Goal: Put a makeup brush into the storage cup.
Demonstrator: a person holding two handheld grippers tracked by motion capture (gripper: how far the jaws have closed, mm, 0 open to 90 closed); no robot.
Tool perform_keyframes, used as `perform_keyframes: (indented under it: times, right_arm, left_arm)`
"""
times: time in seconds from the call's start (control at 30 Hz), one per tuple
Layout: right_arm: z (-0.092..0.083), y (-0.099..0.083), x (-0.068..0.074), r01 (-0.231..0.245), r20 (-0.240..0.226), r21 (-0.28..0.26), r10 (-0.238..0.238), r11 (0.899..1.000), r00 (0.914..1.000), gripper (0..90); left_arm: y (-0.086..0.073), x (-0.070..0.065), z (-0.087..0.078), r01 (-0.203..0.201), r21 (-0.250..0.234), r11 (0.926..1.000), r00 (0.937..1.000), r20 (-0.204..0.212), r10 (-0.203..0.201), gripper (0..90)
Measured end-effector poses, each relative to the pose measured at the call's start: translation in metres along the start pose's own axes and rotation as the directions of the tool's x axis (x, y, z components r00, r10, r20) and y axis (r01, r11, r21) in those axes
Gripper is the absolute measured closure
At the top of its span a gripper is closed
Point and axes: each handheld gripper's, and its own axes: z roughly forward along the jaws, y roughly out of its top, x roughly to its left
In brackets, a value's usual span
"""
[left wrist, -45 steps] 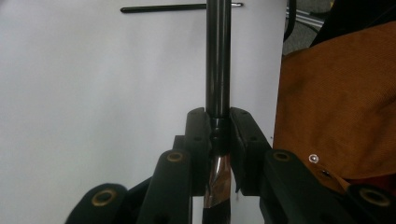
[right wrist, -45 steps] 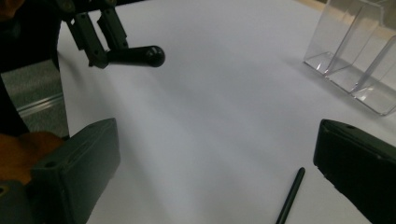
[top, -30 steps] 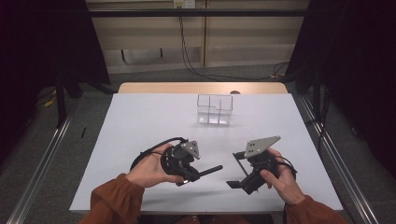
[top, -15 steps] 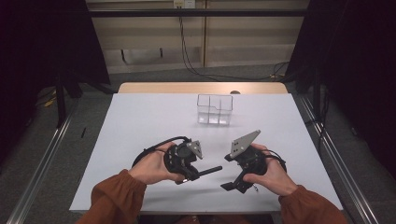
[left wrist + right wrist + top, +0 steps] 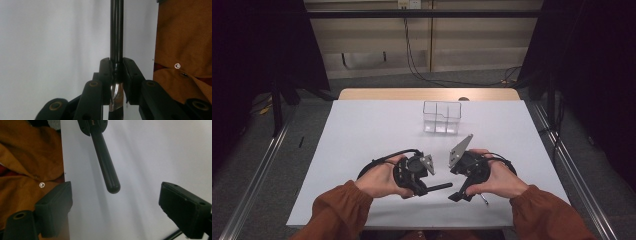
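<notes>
Passing: a handover is judged under way; the black rod [image 5: 438,187] is clamped in the left gripper [image 5: 424,189], low over the table [image 5: 362,130].
Right gripper [image 5: 459,192]: jaws wide, nothing between them (they have just been closing a little), the rod tip just ahead.
Next: rod tip to be brought between the jaws, then gripped.
Count: one rod, two grippers, one clear box [image 5: 442,118].

Your left gripper [image 5: 424,186] sits at the near middle of the table [image 5: 362,130], clamped on a rod [image 5: 439,187] that sticks out to the right, toward your right gripper [image 5: 457,192] just beside it. The rod's tip hangs ahead of the right's wide jaws. The clear box [image 5: 441,118] stands behind both, well apart.
</notes>
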Motion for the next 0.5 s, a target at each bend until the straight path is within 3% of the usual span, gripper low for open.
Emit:
perform_keyframes:
  times: [0.23, 0.33, 0.5]
  right_arm:
    - [0.001, 0.0048, -0.002, 0.029, -0.018, 0.047, -0.028, 0.998, 0.9994, 27.2]
    - [0.0041, 0.0052, -0.0034, 0.043, -0.02, 0.059, -0.042, 0.997, 0.9989, 28.2]
    - [0.0069, 0.0074, -0.0031, 0.056, -0.039, 0.069, -0.053, 0.996, 0.9978, 41.2]
  left_arm:
    - [0.0003, 0.0022, 0.0002, 0.001, -0.004, 1.0, 1.0, -0.003, -0.001, 78.5]
    - [0.0, 0.0025, 0.0007, 0.003, -0.01, 0.9999, 1.0, -0.009, -0.003, 78.4]
    - [0.0008, 0.0018, 0.0025, 0.001, -0.007, 1.0, 1.0, -0.008, -0.001, 78.4]
